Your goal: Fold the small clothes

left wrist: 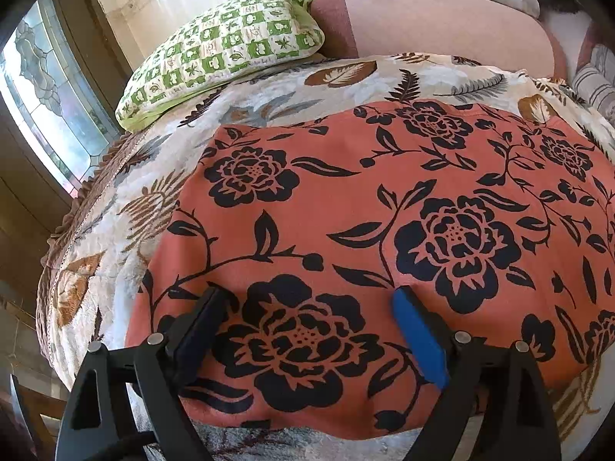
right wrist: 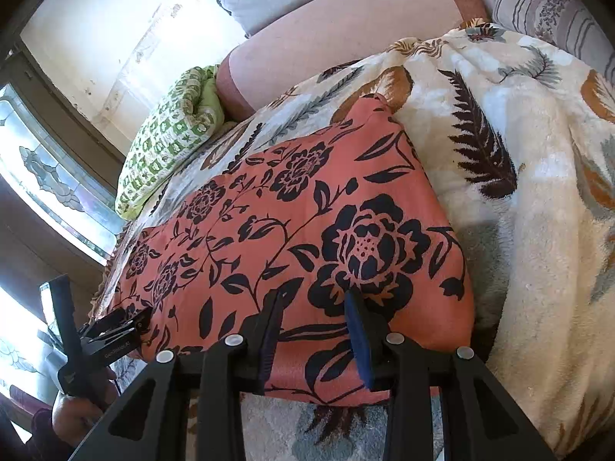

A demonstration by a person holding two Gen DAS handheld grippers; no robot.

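An orange cloth with black flower print (left wrist: pixel 384 207) lies flat on a leaf-patterned blanket (left wrist: pixel 246 100). It also shows in the right wrist view (right wrist: pixel 292 238). My left gripper (left wrist: pixel 307 296) is open, its jaws wide apart, just above the cloth's near left part. It also shows in the right wrist view (right wrist: pixel 130 320) at the cloth's left corner. My right gripper (right wrist: pixel 315 296) is open, jaws apart over the cloth's near edge, close to the right corner. Neither holds cloth.
A green-checked pillow (left wrist: pixel 223 50) lies at the far left of the bed. A pink bolster (right wrist: pixel 338 34) runs along the back. A striped cushion (right wrist: pixel 553 11) is at the far right. A stained-glass window (left wrist: pixel 42 88) is on the left.
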